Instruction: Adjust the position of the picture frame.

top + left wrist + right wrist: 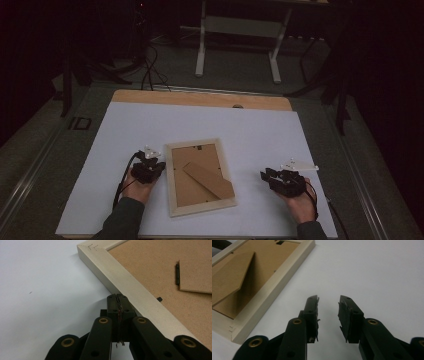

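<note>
A pale wooden picture frame (170, 176) lies face down on the white table top (250, 135), its brown backboard and folded easel stand (210, 180) facing up. My left gripper (159, 167) rests at the frame's left rail (130, 287), jaws pressed together with nothing between them (118, 298). My right gripper (264, 175) sits to the right of the frame, apart from it, jaws spread with an empty gap (328, 301). The frame (269, 290) lies to the left in the right gripper view.
The white sheet covers a wooden table whose far edge (200, 97) shows bare. Beyond it stand a white desk's legs (201, 55) on a dark floor with cables (150, 70). White surface spreads around the frame.
</note>
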